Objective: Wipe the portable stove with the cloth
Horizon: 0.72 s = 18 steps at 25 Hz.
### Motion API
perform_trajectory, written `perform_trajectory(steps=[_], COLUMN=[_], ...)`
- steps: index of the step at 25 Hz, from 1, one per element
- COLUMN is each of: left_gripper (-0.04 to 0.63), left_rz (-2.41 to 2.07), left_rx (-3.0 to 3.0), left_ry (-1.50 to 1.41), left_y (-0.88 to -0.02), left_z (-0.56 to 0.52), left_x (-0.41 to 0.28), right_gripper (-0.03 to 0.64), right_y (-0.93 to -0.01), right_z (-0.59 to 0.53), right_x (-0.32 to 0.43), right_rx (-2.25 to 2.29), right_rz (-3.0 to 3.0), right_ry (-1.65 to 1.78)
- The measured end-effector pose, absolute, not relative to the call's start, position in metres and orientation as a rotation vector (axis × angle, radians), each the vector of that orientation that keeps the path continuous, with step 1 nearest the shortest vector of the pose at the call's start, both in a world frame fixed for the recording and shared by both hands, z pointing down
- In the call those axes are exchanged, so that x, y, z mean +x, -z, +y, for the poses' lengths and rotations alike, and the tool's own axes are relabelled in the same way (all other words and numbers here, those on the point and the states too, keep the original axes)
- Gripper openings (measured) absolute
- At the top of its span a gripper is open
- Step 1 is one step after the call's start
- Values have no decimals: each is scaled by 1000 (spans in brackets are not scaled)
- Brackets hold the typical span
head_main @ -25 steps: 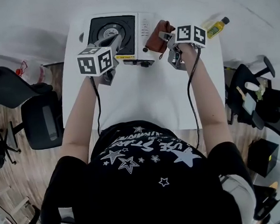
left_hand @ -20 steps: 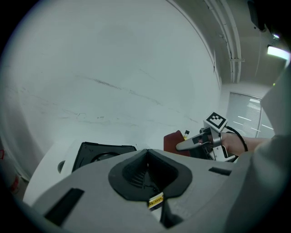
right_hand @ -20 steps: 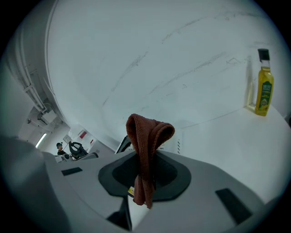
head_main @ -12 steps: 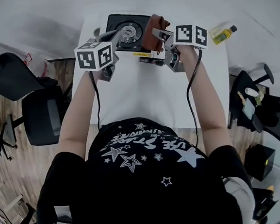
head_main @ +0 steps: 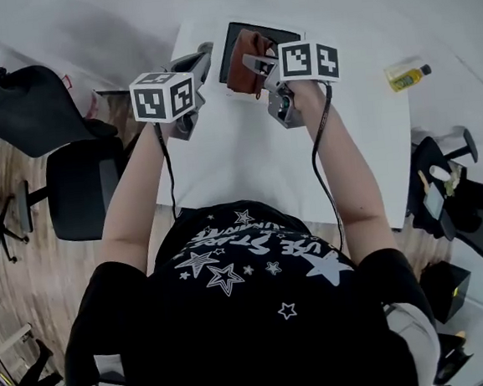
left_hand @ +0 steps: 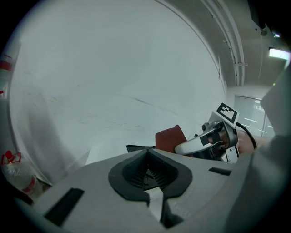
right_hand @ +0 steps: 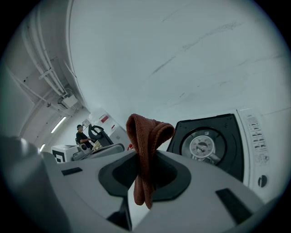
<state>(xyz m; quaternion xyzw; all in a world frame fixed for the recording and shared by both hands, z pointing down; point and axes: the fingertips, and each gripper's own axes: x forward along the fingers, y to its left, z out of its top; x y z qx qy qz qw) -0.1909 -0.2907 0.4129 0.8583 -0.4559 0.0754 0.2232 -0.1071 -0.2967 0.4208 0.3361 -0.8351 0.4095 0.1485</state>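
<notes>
R gripper [head_main: 253, 64] w/ cloth [head_main: 243, 60] has shifted left, from the stove's right side onto its top.
R jaws clamped on the folded red-brown cloth, bunched to press on the portable stove [head_main: 274, 35] at the far table [head_main: 248, 170] edge; wipe judged under way. L gripper [head_main: 200, 60]: jaws closed, empty, just left of stove, prob. to brace it. Panel print too small to read.

Wood-plank floor [head_main: 31, 282]; a black office chair [head_main: 77, 190] left of the white counter [head_main: 231, 172], another chair [head_main: 478, 209] at its right; pale wall [right_hand: 182, 54] beyond.
</notes>
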Motion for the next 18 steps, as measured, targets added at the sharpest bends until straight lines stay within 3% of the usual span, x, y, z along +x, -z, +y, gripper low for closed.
perform_trajectory(steps=[10,18], left_gripper=[8,8], left_rz=[-1253,-1230], left_rx=[2288,2274], left_ry=[-197,-214], left_y=[-442,-455], left_z=[-285,-291], left_x=[-252,-266], right_gripper=[67,67], right_y=[-462,-509], right_z=[-294,-303], right_x=[-190,-189], right_rx=[900,947], right_rz=[-2332,-2215], right_ry=[-1228,-1217])
